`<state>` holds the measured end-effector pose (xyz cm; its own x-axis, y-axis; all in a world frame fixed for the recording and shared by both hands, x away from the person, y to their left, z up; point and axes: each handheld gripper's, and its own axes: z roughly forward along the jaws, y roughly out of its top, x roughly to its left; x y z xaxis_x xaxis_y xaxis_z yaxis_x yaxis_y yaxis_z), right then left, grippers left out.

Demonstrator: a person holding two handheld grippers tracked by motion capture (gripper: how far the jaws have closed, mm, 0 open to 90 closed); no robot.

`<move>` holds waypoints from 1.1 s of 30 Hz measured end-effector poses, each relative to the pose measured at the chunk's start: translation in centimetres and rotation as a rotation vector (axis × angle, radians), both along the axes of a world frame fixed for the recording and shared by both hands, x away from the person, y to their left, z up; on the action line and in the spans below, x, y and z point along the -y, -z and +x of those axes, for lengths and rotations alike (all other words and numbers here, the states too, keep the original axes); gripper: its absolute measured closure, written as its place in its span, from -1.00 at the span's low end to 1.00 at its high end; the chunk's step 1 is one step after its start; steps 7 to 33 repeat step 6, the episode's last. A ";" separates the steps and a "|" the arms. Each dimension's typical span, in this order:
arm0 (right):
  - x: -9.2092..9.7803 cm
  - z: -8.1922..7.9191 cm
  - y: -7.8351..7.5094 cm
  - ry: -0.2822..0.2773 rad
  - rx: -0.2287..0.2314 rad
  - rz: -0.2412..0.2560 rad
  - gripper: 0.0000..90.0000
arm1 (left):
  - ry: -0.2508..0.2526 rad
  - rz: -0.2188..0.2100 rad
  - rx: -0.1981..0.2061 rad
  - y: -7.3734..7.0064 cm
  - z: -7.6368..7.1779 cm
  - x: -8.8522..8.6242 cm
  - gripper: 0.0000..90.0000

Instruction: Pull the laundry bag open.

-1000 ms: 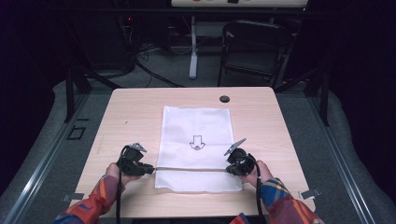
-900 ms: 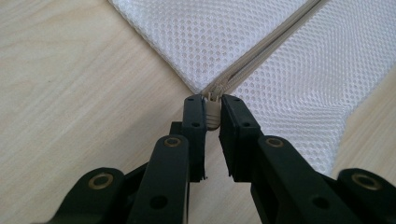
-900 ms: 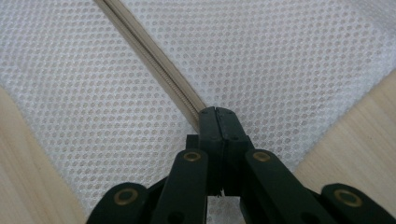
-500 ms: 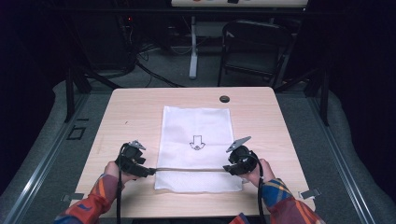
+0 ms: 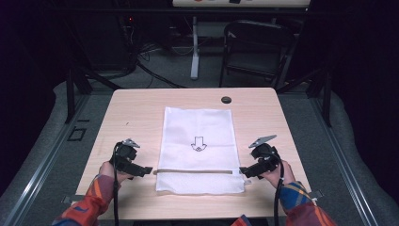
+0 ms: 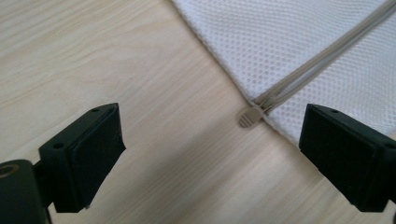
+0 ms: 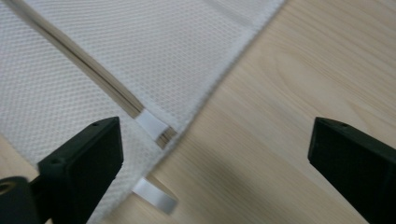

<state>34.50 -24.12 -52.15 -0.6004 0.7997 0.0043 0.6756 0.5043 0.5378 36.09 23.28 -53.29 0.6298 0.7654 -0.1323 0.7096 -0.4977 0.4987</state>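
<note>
Pale wooden tabletop (image 5: 131, 113) carries a white mesh zip bag (image 5: 197, 141) at frame centre; left gripper (image 5: 141, 170) and right gripper (image 5: 245, 172) flank its grey zipper (image 5: 195, 171), jaws spread, gripping nothing; closing off-target risks pinching mesh.

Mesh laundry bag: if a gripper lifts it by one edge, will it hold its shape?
Probably not. The white mesh laundry bag lies thin and flat on the table, so it likely droops. Its open-weave fabric suggests light weight. The zipper line may fold less readily.
</note>
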 end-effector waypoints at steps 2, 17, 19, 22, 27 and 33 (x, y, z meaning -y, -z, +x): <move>1.0 0.0 0.1 0.027 0.005 0.001 -1.00 | -0.021 0.007 -0.008 0.2 0.2 -0.2 -0.94; 2.4 -0.3 0.4 0.046 0.012 0.006 -1.00 | -0.053 0.061 -0.013 0.6 0.6 -0.6 -1.00; 2.4 -0.3 0.4 0.046 0.012 0.006 -1.00 | -0.053 0.061 -0.013 0.6 0.6 -0.6 -1.00; 2.4 -0.3 0.4 0.046 0.012 0.006 -1.00 | -0.053 0.061 -0.013 0.6 0.6 -0.6 -1.00; 2.4 -0.3 0.4 0.046 0.012 0.006 -1.00 | -0.053 0.061 -0.013 0.6 0.6 -0.6 -1.00; 2.4 -0.3 0.4 0.046 0.012 0.006 -1.00 | -0.053 0.061 -0.013 0.6 0.6 -0.6 -1.00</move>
